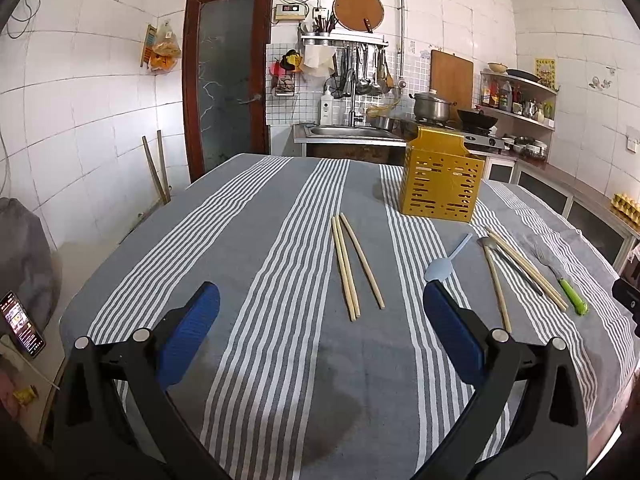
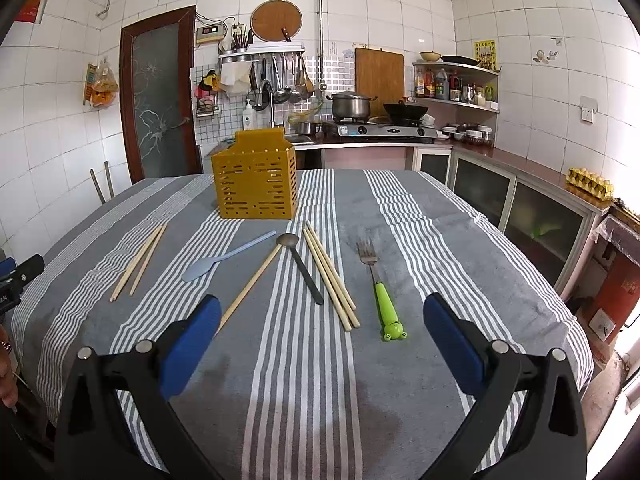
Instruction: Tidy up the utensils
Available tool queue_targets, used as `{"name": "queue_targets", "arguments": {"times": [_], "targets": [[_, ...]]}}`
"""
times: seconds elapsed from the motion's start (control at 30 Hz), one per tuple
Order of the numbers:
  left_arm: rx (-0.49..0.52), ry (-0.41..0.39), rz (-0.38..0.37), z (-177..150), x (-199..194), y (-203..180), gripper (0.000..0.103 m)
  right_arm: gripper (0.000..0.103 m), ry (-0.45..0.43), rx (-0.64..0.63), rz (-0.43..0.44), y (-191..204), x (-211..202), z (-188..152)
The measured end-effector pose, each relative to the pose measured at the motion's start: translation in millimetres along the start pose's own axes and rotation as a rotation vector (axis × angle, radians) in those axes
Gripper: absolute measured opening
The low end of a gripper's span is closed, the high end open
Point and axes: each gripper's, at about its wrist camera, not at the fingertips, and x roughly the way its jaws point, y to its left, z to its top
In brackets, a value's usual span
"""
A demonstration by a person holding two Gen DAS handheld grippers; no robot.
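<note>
A yellow slotted utensil holder stands upright on the striped tablecloth. Three wooden chopsticks lie left of centre. A light blue spoon, a dark metal spoon, a single chopstick, a chopstick bundle and a green-handled fork lie on the cloth. My left gripper is open and empty, short of the three chopsticks. My right gripper is open and empty, near the bundle's ends.
The table's far edge meets a sink and stove counter with a pot and wok. A cabinet run with an egg tray lines the right. A phone lies off the table's left edge.
</note>
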Motion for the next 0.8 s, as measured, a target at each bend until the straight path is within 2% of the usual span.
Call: {"name": "queue_targets", "arguments": {"times": [0.8], "targets": [[-0.016, -0.026, 0.015, 3.6, -6.4, 7.3, 0.098, 0.099, -0.011, 0.005, -0.013, 0.9, 4.5, -1.1]]}}
